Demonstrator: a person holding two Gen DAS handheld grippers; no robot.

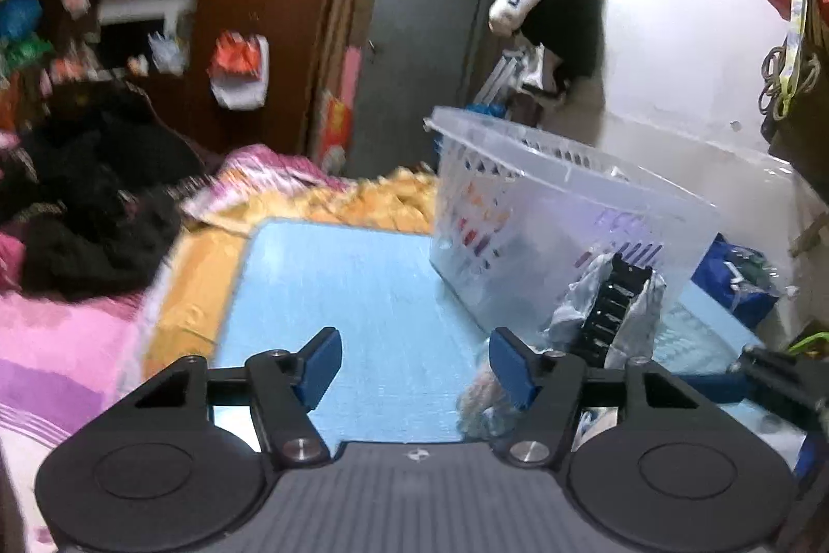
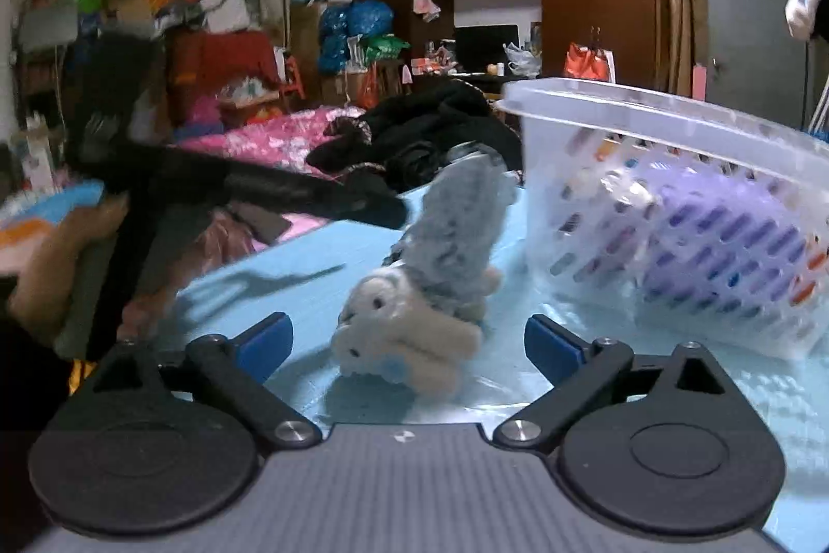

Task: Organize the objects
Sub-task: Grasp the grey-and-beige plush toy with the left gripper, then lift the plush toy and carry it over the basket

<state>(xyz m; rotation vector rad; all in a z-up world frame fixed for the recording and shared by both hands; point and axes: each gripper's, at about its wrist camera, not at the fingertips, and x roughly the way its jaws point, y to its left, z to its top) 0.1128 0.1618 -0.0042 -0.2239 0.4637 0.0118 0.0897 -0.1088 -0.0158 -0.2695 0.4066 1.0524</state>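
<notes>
A grey-and-white plush toy (image 2: 430, 294) stands on the light blue mat (image 2: 311, 288), just beyond and between my right gripper's (image 2: 409, 345) open fingers. A clear plastic basket (image 2: 689, 211) with a purple item (image 2: 725, 231) inside sits to its right. In the left wrist view my left gripper (image 1: 414, 366) is open and empty over the mat (image 1: 352, 294). The plush (image 1: 601, 304) shows to its right in front of the basket (image 1: 570, 211). The right gripper's black arm (image 1: 777, 382) reaches in at the right edge.
Black clothes (image 1: 93, 200) lie heaped on pink and orange bedding (image 1: 62, 356) to the left. A blue bag (image 1: 735, 283) sits behind the basket by the white wall. The left gripper's dark frame (image 2: 233, 185) crosses the right wrist view.
</notes>
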